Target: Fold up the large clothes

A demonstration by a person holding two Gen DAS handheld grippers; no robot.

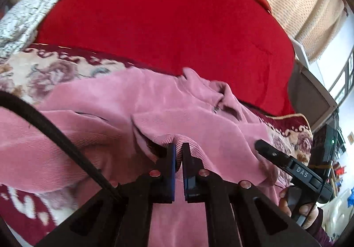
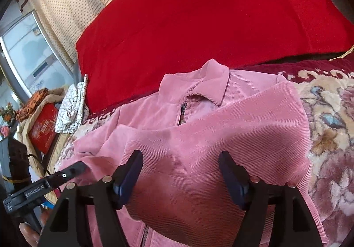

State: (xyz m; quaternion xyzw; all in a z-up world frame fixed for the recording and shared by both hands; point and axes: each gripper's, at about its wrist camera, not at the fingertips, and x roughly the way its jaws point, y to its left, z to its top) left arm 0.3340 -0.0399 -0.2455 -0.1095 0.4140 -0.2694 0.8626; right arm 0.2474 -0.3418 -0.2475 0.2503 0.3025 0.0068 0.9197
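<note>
The left tongs (image 1: 178,156) pinch a ribbed fold of a pink corduroy jacket (image 1: 93,114), their blue pads almost touching. The right tongs (image 2: 180,171) hang wide above the cloth, gripping nothing. The jacket lies rumpled on a floral plush blanket (image 2: 327,118) covering the bed. Only the right wrist view shows its flat collar (image 2: 212,85) and metal zipper (image 2: 182,114) clearly. Behind sits a smooth red quilt (image 2: 210,19). Farther back hangs a dotted cream curtain (image 1: 296,1).
</note>
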